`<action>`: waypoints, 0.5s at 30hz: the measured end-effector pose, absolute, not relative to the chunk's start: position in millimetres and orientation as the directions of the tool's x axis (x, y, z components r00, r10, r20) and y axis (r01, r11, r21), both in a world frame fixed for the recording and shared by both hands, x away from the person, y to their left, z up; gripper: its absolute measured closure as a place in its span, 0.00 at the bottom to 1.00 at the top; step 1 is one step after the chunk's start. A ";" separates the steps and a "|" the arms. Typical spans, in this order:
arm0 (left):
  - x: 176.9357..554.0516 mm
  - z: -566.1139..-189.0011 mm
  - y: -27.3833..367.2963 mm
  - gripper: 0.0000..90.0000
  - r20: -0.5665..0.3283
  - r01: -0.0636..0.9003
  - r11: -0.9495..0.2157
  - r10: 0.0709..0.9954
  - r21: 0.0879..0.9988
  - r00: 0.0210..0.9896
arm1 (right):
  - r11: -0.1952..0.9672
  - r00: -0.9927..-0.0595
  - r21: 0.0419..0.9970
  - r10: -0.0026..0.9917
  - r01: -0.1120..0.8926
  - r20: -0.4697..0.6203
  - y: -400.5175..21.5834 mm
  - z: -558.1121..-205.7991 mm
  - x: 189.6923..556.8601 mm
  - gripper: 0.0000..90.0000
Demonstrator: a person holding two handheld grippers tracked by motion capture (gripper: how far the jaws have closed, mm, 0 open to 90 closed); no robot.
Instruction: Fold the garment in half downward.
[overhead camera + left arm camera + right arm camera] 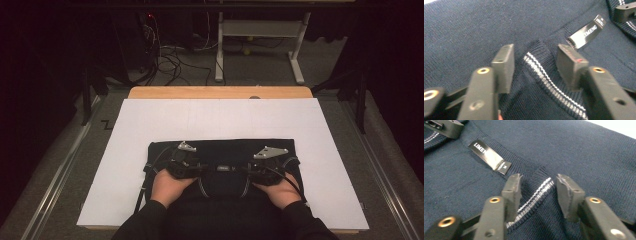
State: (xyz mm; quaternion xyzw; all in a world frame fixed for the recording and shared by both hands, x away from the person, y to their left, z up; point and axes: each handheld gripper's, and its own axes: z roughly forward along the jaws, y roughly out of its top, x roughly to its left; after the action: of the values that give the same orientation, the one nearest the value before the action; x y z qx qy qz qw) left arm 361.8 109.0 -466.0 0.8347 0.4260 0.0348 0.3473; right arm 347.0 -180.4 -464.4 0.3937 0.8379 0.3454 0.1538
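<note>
A white sheet (pixel 220 125) covered the wooden table (pixel 220 92), w/ grey carpet and cables behind. One dark navy knitted sweater (pixel 225 150) lay flat on the sheet's near half. Left gripper (pixel 535 63) sat w/ jaws apart, straddling the white-striped ribbed collar (pixel 549 80). One black woven neck label (pixel 586 31) lay betw. the 2 grippers. Right gripper (pixel 537 188) was likewise spread, either side of the collar's other end.
</note>
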 end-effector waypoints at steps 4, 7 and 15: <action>359.1 -466.2 107.5 0.66 -0.215 0.674 -0.412 0.734 0.613 0.644 | 0.458 -0.650 0.695 0.760 0.554 0.017 -180.6 -464.2 347.9 0.77; 358.4 -466.5 108.8 0.75 -0.231 0.679 -0.398 0.734 0.616 0.639 | 0.455 -0.651 0.699 0.759 0.552 0.021 -181.6 -463.6 347.5 0.87; 341.3 -450.8 116.6 0.79 -0.204 0.611 -0.361 0.721 0.705 0.662 | 0.420 -0.647 0.764 0.762 0.489 -0.004 -187.1 -451.0 337.1 0.90</action>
State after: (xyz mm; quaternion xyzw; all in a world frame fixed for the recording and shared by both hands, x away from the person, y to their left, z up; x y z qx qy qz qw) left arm 341.3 116.6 -450.8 0.8219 0.4051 0.0701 0.3943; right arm 337.1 -187.1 -451.0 0.3799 0.8235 0.3816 0.1787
